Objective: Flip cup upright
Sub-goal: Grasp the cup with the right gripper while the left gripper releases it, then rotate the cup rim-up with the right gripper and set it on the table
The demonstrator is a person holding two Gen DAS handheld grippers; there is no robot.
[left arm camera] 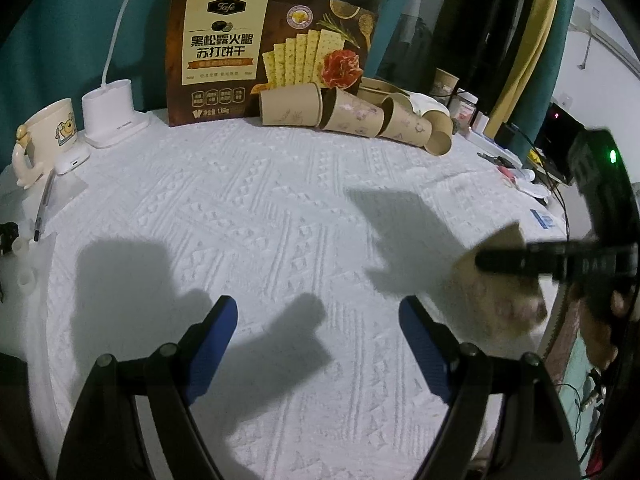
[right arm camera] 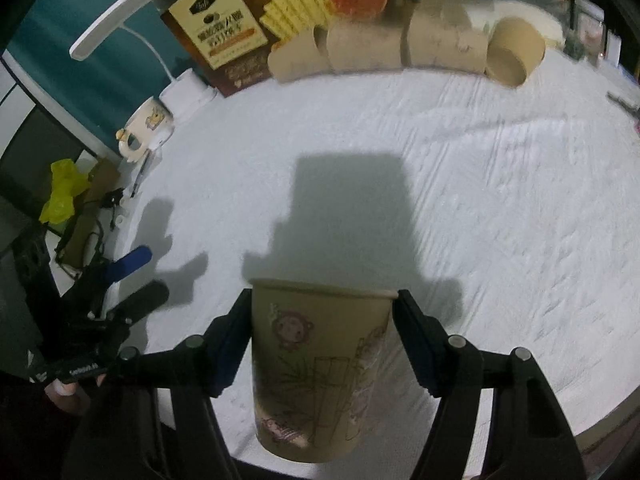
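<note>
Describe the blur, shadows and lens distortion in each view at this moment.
Left wrist view: the paper cup in the right gripper is motion-smeared; the open left gripper throws hard-edged shadows on the white cloth; fisheye bows the table edge. Right wrist view: the whole scene is softer, the cracker box text smeared, and the cup's blocky shadow lies ahead.
</note>
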